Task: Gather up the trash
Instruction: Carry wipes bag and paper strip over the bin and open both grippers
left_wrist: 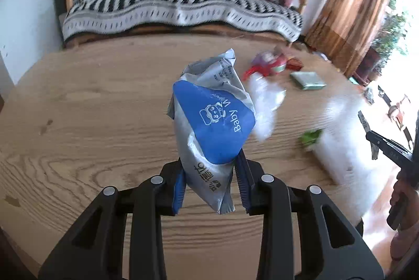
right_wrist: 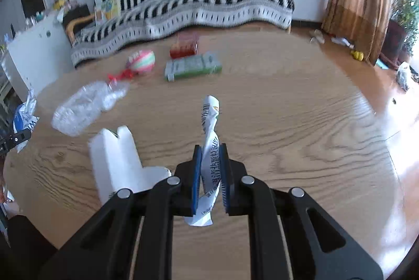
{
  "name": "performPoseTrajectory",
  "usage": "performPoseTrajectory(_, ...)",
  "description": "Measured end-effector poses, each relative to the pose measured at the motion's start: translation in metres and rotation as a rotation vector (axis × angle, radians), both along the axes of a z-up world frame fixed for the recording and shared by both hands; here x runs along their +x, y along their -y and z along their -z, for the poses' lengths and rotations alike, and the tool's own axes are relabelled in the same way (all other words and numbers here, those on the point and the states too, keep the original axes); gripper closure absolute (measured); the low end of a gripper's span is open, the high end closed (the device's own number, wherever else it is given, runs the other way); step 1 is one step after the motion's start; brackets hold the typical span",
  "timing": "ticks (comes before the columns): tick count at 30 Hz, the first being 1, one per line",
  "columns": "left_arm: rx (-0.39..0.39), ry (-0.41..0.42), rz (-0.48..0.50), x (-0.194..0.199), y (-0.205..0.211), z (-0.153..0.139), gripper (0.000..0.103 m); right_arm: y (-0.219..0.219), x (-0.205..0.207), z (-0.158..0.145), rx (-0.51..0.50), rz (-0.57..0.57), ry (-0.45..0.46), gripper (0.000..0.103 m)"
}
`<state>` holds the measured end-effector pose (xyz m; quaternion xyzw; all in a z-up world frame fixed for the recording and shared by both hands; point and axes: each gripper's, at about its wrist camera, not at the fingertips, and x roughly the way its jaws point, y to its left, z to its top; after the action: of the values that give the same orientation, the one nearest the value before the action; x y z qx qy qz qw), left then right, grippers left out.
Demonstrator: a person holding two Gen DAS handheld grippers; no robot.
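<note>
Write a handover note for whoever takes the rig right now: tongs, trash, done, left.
Left tongs: shut on the baby wipes pack, lifted off the table.
Right tongs: shut on a twisted paper wrapper, also off the table.
Still on the table: crushed clear bottle, white carton, green box, red packet, pink-green ball.
Done: two pieces picked.
Left: drop both, no bin in view; then collect the rest.

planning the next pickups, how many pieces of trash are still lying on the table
5: a crushed clear bottle at left, a white carton near the right gripper, a pink-green ball wrapper, a red packet and a green box at the far side. More may be hidden.
</note>
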<state>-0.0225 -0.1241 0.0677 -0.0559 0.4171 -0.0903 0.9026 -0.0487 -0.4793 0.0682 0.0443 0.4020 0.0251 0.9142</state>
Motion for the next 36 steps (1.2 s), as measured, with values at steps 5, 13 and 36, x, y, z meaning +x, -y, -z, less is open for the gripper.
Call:
performPoseTrajectory(5, -0.021, 0.077, 0.149, -0.033, 0.059, -0.042, 0.07, 0.026, -0.057, -0.052, -0.007, 0.033, 0.112, 0.089)
performPoseTrajectory(13, -0.096, 0.043, 0.48, -0.105, 0.19, -0.046, 0.07, 0.078, -0.16, -0.064, -0.001, 0.128, 0.117, 0.089)
performPoseTrajectory(36, 0.092, -0.356, 0.874, -0.19, 0.387, 0.107, 0.07, 0.182, -0.294, 0.095, 0.264, 0.401, -0.123, 0.089)
